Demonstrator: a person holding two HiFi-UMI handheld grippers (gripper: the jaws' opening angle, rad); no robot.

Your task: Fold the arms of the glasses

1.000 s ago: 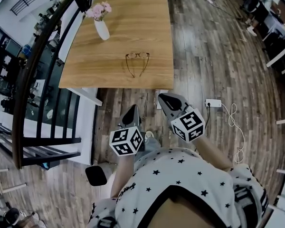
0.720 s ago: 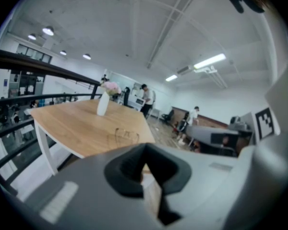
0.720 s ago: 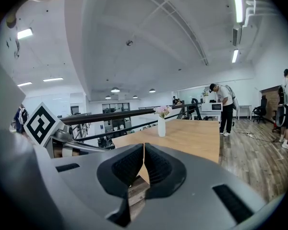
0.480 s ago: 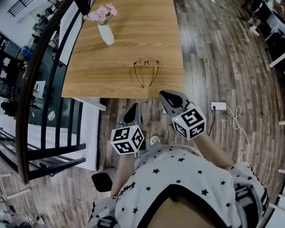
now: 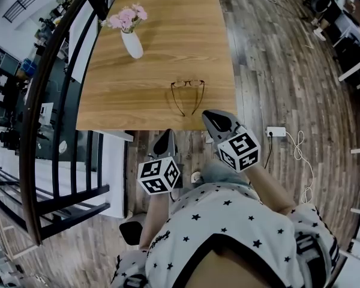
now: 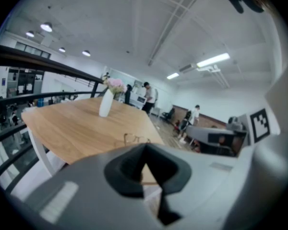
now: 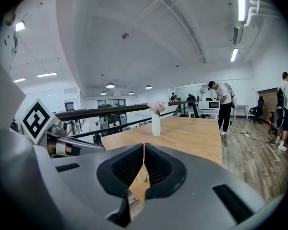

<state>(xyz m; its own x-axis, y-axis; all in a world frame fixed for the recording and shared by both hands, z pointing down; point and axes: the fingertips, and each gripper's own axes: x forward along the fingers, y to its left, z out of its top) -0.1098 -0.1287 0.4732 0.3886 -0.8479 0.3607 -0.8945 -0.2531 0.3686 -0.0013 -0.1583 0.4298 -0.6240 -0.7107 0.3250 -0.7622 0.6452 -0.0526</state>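
Observation:
Thin-framed glasses (image 5: 188,93) lie on the wooden table (image 5: 162,17) near its front edge. Both arms are unfolded and point toward me. In the left gripper view the glasses (image 6: 136,139) show just over the jaws. My left gripper (image 5: 166,138) hangs off the table, below its front edge and left of the glasses, shut with nothing in it (image 6: 145,147). My right gripper (image 5: 213,117) is level with the table's front edge, just right of the arm tips, not touching them. Its jaws (image 7: 143,147) meet at the tips, empty, and hide most of the glasses in its own view.
A white vase (image 5: 132,44) with pink flowers stands at the table's far left; this vase (image 7: 156,123) also shows in the right gripper view. A black railing (image 5: 54,89) runs along the left. A power strip (image 5: 276,131) and cable lie on the floor at right. People stand far off.
Both grippers have moved forward toward the table's front edge, and the table now sits closer in the head view. The glasses lie where they were. Both jaws stayed shut.

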